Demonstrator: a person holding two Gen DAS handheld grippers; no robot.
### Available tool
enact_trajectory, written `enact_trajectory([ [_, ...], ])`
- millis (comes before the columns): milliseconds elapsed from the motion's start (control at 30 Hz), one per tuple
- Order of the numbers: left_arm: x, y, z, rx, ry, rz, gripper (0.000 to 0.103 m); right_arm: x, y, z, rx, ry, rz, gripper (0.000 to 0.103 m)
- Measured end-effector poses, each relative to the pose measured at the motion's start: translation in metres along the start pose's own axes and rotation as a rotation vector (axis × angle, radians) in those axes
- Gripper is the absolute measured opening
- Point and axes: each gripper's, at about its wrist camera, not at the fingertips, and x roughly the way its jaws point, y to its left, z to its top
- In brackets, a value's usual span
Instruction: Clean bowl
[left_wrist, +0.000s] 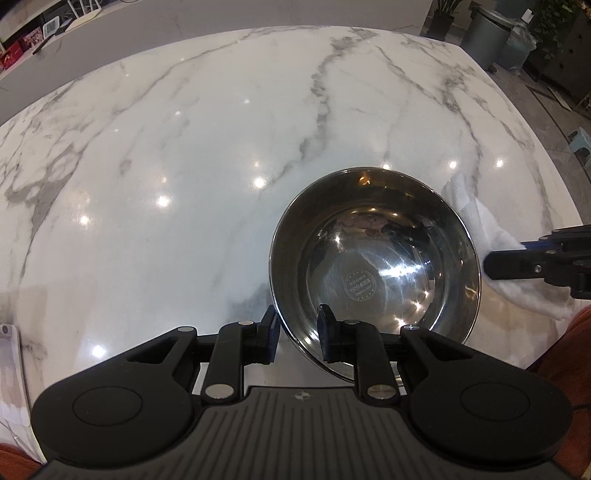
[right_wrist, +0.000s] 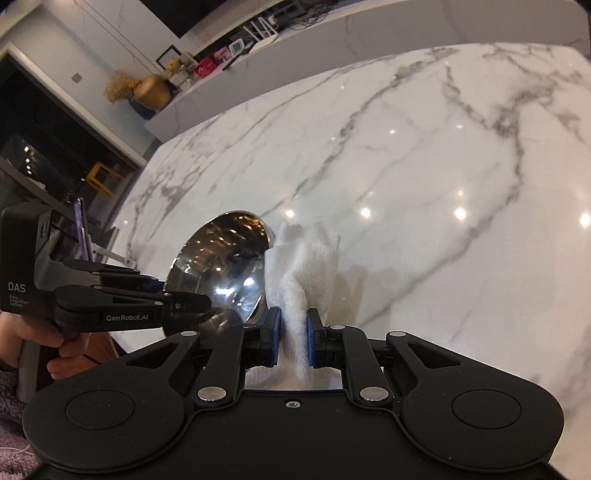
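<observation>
One steel bowl (left_wrist: 375, 266) sits tipped on the white marble table (left_wrist: 184, 166), toward its near right part, its polished inside mirroring ceiling lights and carrying a round stamped mark at the bottom. Its near rim is pinched between the narrow jaws of the left gripper (left_wrist: 300, 334), one blue-padded finger outside the wall and one inside. Just beside the bowl's right edge is a white cloth (right_wrist: 306, 266), soft and ribbed, bunched into folds; the right gripper (right_wrist: 294, 334) has its jaws closed tight on a gathered strip of it. Grey veins run across the glossy tabletop, which is dotted with reflected lamp spots. Beyond the table stands a long grey counter (right_wrist: 266, 74) with boxes and a rounded gold vase (right_wrist: 152, 91); a grey bin (left_wrist: 487, 35) and potted plants (left_wrist: 445, 14) stand on the floor at the far right
</observation>
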Motion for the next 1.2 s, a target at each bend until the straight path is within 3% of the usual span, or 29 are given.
enact_trajectory([
  [667,0.003,-0.004,0.001,0.015,0.013,0.023,0.019,0.052,-0.001,-0.007,-0.066,0.089,-0.035,0.013],
  [1200,0.006,0.006,0.003,-0.027,0.028,-0.007,0.019,0.052,0.008,-0.007,-0.122,0.107,-0.077,0.013],
])
